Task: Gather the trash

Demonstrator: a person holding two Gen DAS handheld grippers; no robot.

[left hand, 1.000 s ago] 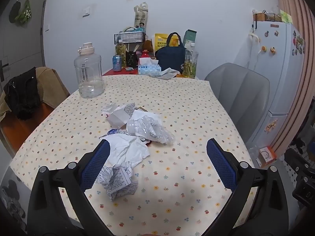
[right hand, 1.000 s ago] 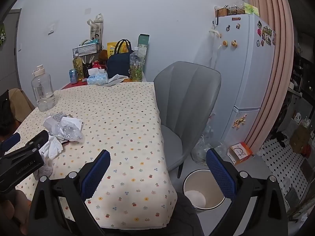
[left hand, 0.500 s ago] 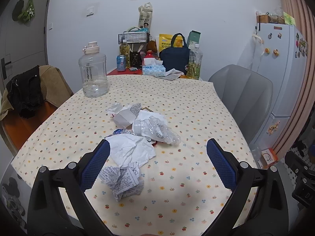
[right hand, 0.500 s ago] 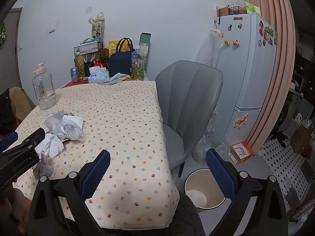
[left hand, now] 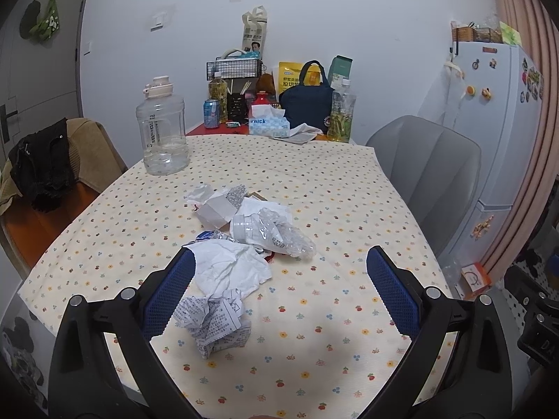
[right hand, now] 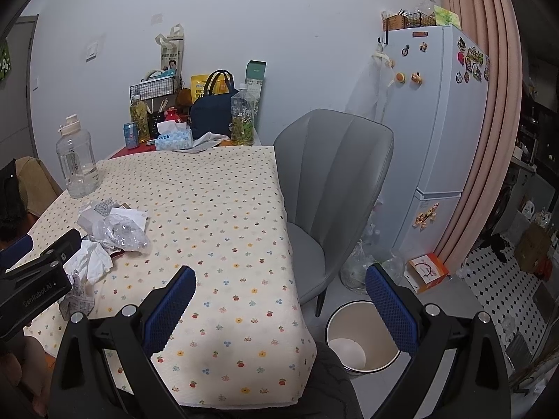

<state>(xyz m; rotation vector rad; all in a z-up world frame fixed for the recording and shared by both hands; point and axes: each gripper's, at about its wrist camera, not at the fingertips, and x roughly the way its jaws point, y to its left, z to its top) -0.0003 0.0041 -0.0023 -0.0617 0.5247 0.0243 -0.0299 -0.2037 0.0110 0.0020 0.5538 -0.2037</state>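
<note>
A pile of trash lies on the flowered tablecloth (left hand: pixel 349 209): a crumpled printed paper ball (left hand: pixel 216 321) nearest me, a white crumpled tissue (left hand: pixel 230 269), a crushed clear plastic bottle (left hand: pixel 272 234) and folded white paper pieces (left hand: pixel 216 206) behind. My left gripper (left hand: pixel 279 293) is open and empty above the table, its left finger next to the paper ball. My right gripper (right hand: pixel 279 300) is open and empty over the table's right front edge. The trash pile (right hand: pixel 111 234) lies to its left. A white bin (right hand: pixel 363 338) stands on the floor below.
A large clear water jug (left hand: pixel 162 129) stands at the table's far left. Bottles, a tissue box (left hand: pixel 269 125), a can and a navy bag (left hand: pixel 307 104) crowd the far end. A grey chair (right hand: pixel 332 188) sits right of the table, a fridge (right hand: pixel 440 139) beyond it.
The left gripper has drifted slightly back and left, so the trash pile sits a bit more to the right in its view. The right view has shifted a little. Both stay open.
</note>
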